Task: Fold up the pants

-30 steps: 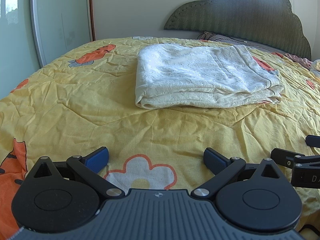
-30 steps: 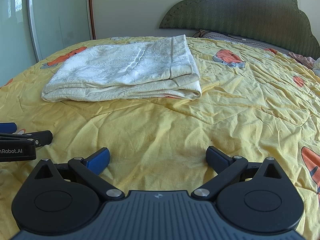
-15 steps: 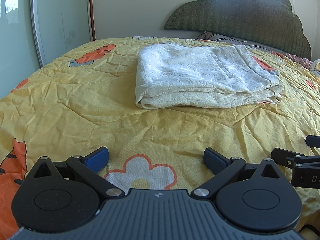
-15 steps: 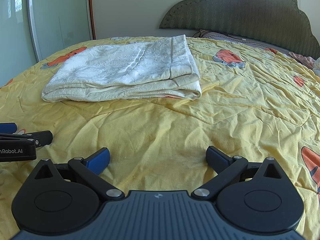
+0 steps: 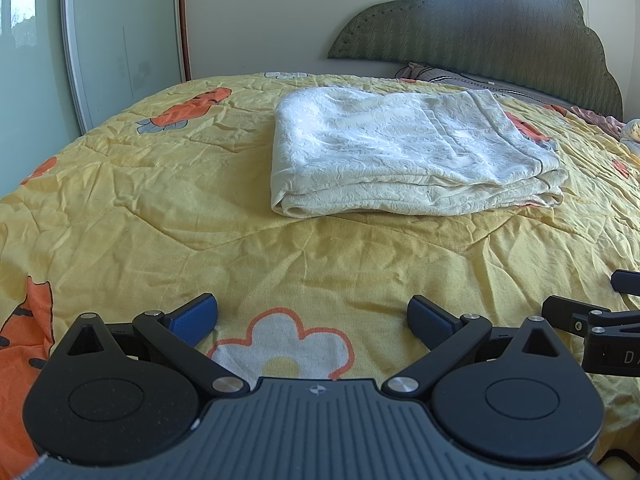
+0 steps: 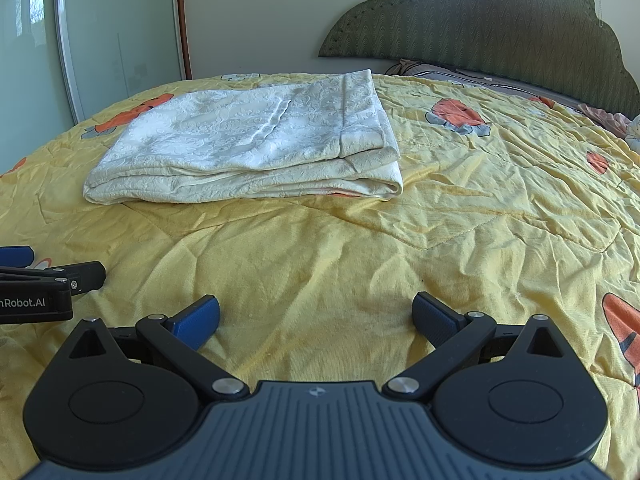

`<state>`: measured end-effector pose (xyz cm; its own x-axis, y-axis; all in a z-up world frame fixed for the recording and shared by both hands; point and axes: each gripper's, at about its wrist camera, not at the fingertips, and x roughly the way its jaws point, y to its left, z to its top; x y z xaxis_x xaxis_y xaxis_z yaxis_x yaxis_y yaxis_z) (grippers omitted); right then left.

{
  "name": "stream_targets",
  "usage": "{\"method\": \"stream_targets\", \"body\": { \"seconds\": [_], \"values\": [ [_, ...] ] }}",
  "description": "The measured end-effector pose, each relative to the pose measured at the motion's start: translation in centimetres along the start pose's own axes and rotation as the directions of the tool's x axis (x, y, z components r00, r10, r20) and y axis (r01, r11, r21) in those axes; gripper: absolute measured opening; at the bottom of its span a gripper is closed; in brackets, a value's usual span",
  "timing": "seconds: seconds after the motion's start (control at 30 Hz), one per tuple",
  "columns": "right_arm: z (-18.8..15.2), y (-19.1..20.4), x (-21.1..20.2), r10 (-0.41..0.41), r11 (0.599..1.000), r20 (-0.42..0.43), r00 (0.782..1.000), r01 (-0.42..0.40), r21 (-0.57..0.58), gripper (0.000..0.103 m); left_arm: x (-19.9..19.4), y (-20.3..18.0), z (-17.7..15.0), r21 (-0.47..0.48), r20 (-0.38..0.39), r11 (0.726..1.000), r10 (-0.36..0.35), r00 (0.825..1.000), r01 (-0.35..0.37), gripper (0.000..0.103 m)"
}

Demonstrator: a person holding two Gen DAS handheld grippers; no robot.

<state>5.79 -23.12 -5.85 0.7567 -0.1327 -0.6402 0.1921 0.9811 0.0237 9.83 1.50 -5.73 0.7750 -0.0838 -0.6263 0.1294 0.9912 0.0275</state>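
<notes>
We see the cream pants lying folded in a flat stack on the far middle of the yellow bed, well apart from both tools. Our left gripper and right gripper hover low over the near bedspread, side by side, jaws wide and empty.

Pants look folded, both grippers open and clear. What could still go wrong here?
1. The pants have loose stacked edges at the front; a finger catching one may undo the fold.
2. The quilt is wrinkled; dragging it could shift the stack.
3. The left gripper and right gripper sit close, so might collide.
</notes>
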Motion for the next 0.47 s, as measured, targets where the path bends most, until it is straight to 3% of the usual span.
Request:
{"method": "stream_targets", "body": {
  "seconds": [0.47],
  "values": [
    [0.01,-0.03,0.0,0.0,1.0,0.0,1.0,0.0,0.0,0.103,-0.07,-0.02,-0.11,-0.007,-0.002,1.0,-0.005,1.0,0.005,0.103]
  ]
}}
